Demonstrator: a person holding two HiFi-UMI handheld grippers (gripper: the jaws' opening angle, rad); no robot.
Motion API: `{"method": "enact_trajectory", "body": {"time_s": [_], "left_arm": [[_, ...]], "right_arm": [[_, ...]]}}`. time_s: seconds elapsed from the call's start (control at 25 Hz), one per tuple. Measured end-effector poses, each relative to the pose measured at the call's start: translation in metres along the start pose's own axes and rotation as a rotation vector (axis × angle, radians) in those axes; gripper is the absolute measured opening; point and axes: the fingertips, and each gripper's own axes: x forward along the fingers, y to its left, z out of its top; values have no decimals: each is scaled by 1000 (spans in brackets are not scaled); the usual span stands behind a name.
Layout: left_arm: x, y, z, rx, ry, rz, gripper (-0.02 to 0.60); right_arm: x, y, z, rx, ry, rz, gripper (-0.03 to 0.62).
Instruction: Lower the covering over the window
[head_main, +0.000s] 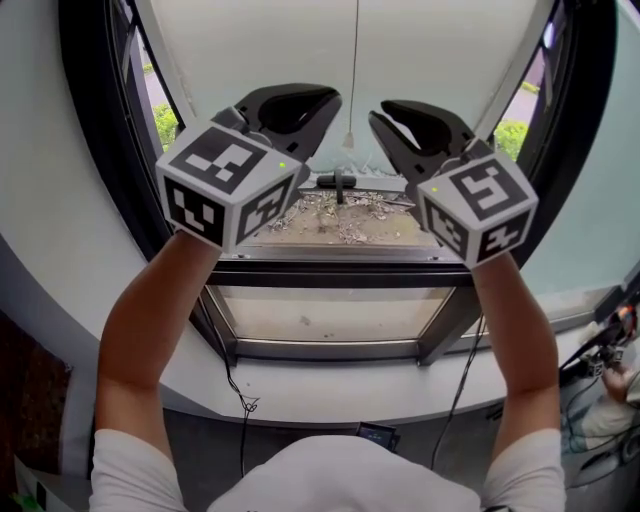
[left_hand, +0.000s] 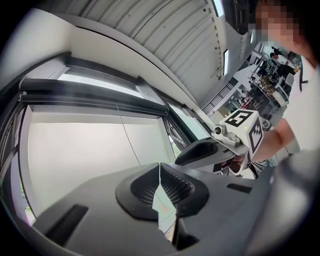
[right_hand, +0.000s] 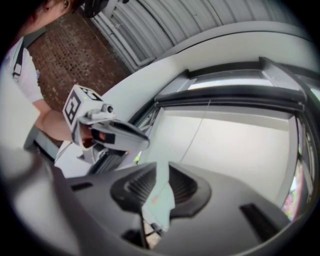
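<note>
A white roller blind (head_main: 300, 50) covers the upper part of the window, and its bottom edge hangs above the sill. A thin pull cord (head_main: 354, 70) hangs down the middle and ends in a small pull (head_main: 348, 140). My left gripper (head_main: 332, 98) is held up left of the cord, shut with nothing in it; its tips (left_hand: 160, 165) meet. My right gripper (head_main: 378, 113) is right of the cord, its jaws a narrow slit apart and empty (right_hand: 162, 165). Neither gripper touches the cord. Both gripper views look up at the blind (left_hand: 85, 150) (right_hand: 240, 145).
A black window frame (head_main: 100, 120) surrounds the blind. The outer ledge (head_main: 340, 215) is strewn with debris behind a black handle (head_main: 340, 182). A lower pane (head_main: 330, 312) sits under the crossbar. Cables (head_main: 238, 395) hang below the white sill. Green bushes (head_main: 165, 125) show outside.
</note>
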Motion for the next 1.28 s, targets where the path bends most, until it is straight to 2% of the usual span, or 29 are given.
{"method": "enact_trajectory", "body": {"time_s": [0.24, 0.44, 0.68, 0.96, 1.16, 1.28], "left_arm": [[1, 8, -3, 22, 27, 16, 18], [9, 28, 14, 101, 25, 63, 18], [14, 61, 49, 245, 14, 154, 18], [18, 103, 76, 403, 56, 249, 18], [25, 132, 88, 622, 125, 336, 18], [29, 154, 96, 707, 171, 381, 19]], "right_arm": [[4, -10, 6, -17, 7, -17, 83], [9, -31, 25, -79, -8, -52, 83], [16, -58, 58, -209, -11, -106, 83], [32, -83, 92, -390, 25, -174, 83], [45, -107, 105, -561, 80, -242, 83], [53, -124, 120, -673, 105, -301, 84]]}}
